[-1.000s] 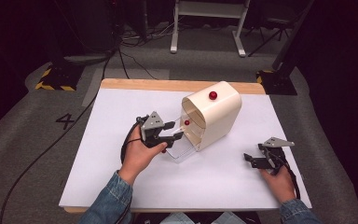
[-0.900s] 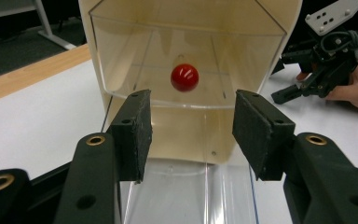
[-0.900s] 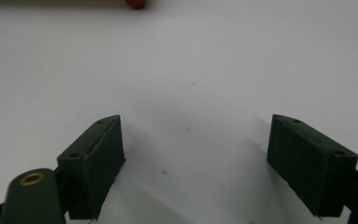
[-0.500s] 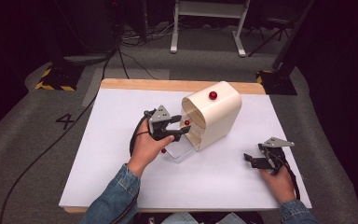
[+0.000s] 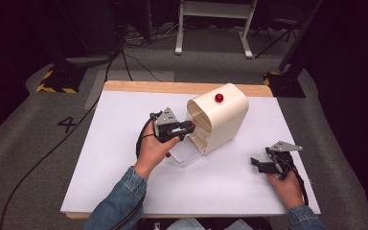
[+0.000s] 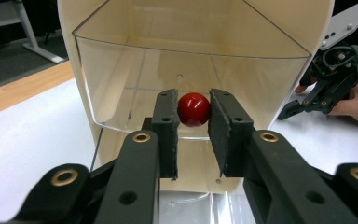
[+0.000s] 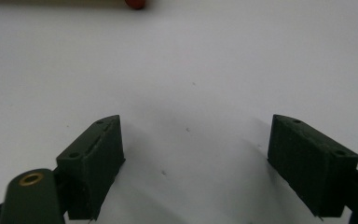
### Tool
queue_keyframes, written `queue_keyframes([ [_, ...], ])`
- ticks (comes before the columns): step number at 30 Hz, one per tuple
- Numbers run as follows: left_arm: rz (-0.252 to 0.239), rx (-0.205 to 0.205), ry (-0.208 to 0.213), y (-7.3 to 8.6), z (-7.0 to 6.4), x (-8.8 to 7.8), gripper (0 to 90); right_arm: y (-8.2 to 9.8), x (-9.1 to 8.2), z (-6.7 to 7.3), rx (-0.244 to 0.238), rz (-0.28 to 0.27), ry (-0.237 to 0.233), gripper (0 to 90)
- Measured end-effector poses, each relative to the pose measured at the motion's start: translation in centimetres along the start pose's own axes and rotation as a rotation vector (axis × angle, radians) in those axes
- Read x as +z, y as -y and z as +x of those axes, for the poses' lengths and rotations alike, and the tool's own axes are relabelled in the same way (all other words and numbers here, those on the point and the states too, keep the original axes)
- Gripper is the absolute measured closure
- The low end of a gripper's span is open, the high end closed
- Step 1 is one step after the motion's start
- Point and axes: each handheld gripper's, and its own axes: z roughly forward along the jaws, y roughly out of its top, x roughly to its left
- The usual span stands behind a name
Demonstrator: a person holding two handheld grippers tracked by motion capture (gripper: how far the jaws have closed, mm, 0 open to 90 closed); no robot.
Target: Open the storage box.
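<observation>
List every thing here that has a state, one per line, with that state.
Left tool: jaws closed on the red knob.
Red knob: gripped, on the clear door.
Clear door: raised, not shut.
Cream box: on the table, front open.
Right tool: open, holding nothing, over the table.

My left hand-held gripper (image 6: 193, 135) sits at the cream housing's (image 5: 223, 120) open mouth, its walls close on either side; bare counter (image 5: 120, 143) lies open around my right hand-held gripper (image 5: 258, 164).
</observation>
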Motion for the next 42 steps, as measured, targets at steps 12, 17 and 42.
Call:
queue_keyframes([
  [12,0.001,0.014,-0.002,0.0,-0.1,0.0,73.7,0.0,0.0,0.0,0.002,0.001,-0.001,18.4],
  [17,0.003,0.017,-0.003,0.0,-0.2,-0.2,73.7,0.0,0.0,0.0,0.001,0.001,-0.001,18.4],
  [42,0.003,0.017,-0.051,1.9,-1.4,-6.2,73.8,0.0,0.0,0.0,0.0,0.0,-0.001,18.6],
])
